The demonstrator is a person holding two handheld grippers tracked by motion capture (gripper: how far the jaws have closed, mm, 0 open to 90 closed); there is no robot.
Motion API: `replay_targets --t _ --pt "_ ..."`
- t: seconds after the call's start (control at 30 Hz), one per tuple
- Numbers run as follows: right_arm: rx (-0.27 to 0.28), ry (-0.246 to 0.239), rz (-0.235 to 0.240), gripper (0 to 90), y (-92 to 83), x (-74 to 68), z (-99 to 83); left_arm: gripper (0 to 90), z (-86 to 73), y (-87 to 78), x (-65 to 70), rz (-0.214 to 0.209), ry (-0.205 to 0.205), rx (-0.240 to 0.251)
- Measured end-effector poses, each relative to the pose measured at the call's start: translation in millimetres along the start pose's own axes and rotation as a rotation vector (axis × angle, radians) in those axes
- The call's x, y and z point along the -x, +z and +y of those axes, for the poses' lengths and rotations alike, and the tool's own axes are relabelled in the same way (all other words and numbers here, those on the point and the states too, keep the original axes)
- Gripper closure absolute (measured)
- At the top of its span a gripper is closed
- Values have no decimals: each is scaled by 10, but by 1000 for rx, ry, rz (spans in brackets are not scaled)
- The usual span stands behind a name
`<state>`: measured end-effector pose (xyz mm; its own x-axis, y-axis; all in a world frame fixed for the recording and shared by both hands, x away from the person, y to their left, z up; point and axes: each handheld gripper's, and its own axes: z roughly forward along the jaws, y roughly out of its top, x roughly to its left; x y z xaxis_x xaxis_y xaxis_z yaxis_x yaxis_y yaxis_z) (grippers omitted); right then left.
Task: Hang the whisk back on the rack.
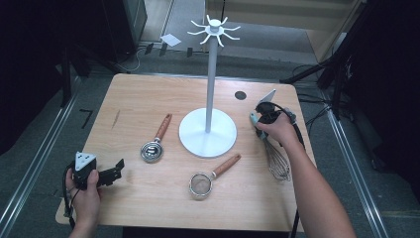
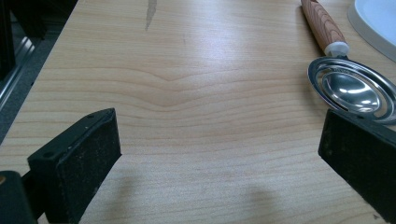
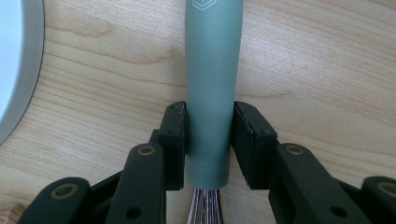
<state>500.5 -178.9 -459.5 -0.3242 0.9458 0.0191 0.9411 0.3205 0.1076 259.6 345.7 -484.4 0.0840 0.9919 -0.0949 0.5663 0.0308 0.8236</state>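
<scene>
Gripping: my right gripper (image 3: 210,140) has its jaws against both sides of the whisk (image 1: 275,154) handle (image 3: 212,84), low down by the wires, so I read it as clamped.
Whisk: lying on the table (image 1: 148,208) at its right edge, handle pointing away from me, wire head nearest me.
Risk: I judge the smooth round handle could roll or slide in the pads on lifting, the heavy wire end tipping it down.
Nearby: white stand (image 1: 208,131) just to the left.
Idle tool: my left gripper (image 2: 219,158) rests wide open, holding nothing, beside the steel spoon (image 2: 352,91).
</scene>
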Motion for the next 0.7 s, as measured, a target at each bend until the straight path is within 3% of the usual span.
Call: replay_targets --t 0.7 --pt "-57 29 -13 706 39 -28 44 0 4 10 -3 -2 6 -10"
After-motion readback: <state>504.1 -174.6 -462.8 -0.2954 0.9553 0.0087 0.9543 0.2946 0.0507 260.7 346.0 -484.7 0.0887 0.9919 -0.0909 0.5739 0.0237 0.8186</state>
